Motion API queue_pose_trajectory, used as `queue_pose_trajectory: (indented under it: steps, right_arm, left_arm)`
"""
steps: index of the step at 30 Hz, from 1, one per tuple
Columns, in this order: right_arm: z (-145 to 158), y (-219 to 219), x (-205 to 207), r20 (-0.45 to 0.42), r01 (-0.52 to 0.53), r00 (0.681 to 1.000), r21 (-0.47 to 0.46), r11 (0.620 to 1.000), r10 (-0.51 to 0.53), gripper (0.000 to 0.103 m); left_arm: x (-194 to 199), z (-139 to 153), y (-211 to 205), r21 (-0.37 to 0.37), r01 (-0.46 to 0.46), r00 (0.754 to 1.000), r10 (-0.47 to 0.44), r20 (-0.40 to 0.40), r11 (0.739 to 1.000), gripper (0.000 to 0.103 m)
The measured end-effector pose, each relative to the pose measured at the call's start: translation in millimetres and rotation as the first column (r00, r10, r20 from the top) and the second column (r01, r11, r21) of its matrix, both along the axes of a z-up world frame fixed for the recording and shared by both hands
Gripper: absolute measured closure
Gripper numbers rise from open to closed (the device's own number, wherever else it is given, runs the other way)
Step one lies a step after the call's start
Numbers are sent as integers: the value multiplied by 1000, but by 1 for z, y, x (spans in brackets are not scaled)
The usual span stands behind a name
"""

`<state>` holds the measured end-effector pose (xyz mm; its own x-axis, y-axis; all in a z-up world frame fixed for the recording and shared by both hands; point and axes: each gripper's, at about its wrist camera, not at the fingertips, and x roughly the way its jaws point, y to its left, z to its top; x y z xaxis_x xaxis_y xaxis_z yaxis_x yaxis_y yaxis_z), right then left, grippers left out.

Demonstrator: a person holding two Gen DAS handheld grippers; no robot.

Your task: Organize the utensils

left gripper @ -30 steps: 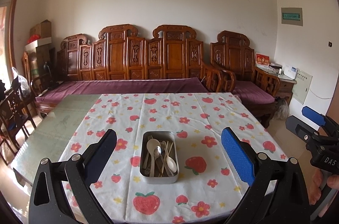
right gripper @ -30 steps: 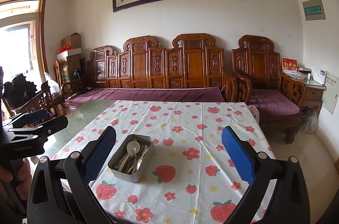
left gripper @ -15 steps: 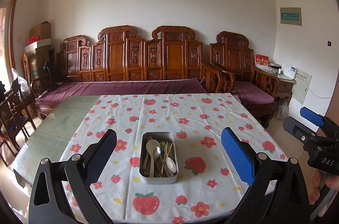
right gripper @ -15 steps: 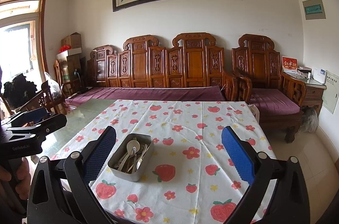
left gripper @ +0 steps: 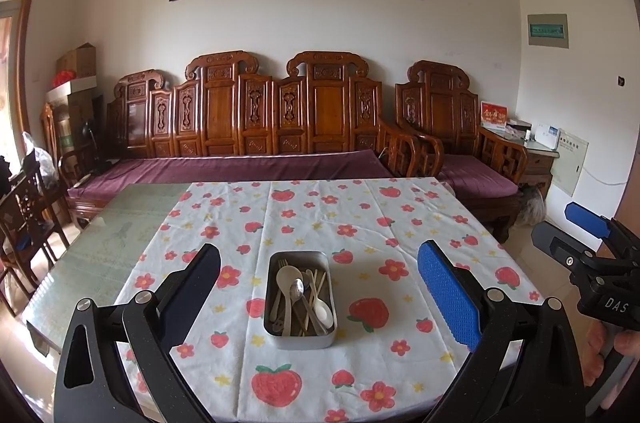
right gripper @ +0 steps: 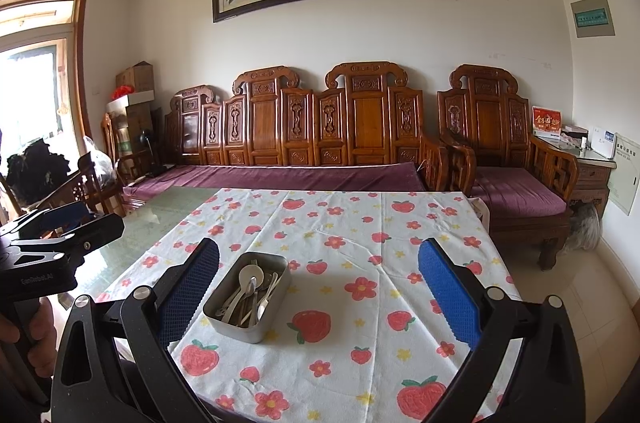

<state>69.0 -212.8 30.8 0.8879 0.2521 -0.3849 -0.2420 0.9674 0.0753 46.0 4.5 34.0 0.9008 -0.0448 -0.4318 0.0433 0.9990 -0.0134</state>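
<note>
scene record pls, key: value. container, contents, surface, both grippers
container: rectangular metal tin, on the cloth
contents: mixed utensils piled loose: pale plastic spoons, metal spoon, wooden chopsticks
surface: white tablecloth with strawberries and flowers, covering part of a glass-topped table
left gripper: open, empty, off the tin
right gripper: open, empty, off the tin

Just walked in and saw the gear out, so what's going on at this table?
A person holds a hand-held gripper in each hand above a table with a strawberry-print tablecloth. The left hand-held gripper and the right hand-held gripper are both open and hold nothing. On the cloth sits a rectangular metal tin with mixed utensils jumbled inside: a pale plastic spoon, a metal spoon, a fork and wooden chopsticks. Nothing has been taken out yet.
</note>
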Motion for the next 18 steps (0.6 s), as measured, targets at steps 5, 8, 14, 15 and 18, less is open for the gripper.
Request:
queue_pose_trajectory:
  steps: [5, 8, 14, 15, 18]
  right_arm:
    - [-1, 0, 0, 0, -1, 1000, 0, 1000, 1, 3]
    - [-1, 0, 0, 0, -2, 1000, 0, 1000, 2, 3]
    - [-3, 0, 0, -1, -2, 1000, 0, 1000, 2, 3]
    - [-2, 0, 0, -1, -2, 1000, 1, 1000, 2, 3]
    - [-2, 0, 0, -2, -2, 1000, 1, 1000, 2, 3]
  left_arm:
    - [0, 2, 2, -3, -1, 1000, 1, -1, 1000, 8]
    - [0, 2, 2, -3, 0, 1000, 0, -1, 1000, 8]
    - [0, 2, 2, -2, -1, 1000, 1, -1, 1000, 8]
    - [0, 2, 2, -3, -1, 1000, 1, -1, 1000, 8]
    - [0, 2, 2, -2, -1, 1000, 1, 1, 1000, 8]
